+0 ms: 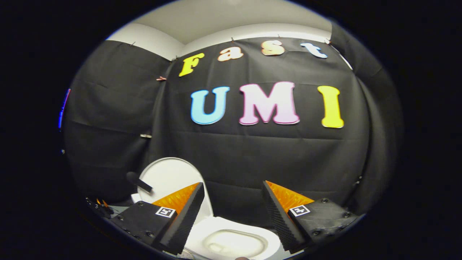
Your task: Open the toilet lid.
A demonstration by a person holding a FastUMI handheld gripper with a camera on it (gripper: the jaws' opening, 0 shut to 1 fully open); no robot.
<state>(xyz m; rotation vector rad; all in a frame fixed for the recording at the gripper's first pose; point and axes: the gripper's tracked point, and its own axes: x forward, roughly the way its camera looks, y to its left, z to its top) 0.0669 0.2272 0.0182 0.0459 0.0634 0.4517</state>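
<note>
The white toilet lid [169,177] stands upright, raised behind my left finger, leaning back toward the black cloth wall. A short dark handle [139,181] sticks out from the lid's left side. Below and between my fingers lies the white toilet seat [231,225] with the open bowl [232,243] inside it. My gripper [232,188] is open, held above the seat, fingers wide apart with nothing between them. Neither finger touches the lid or the seat.
Black cloth walls [252,155] close the booth behind and on both sides of the toilet. Some dark cables or small fittings [101,206] lie low to the left of the toilet.
</note>
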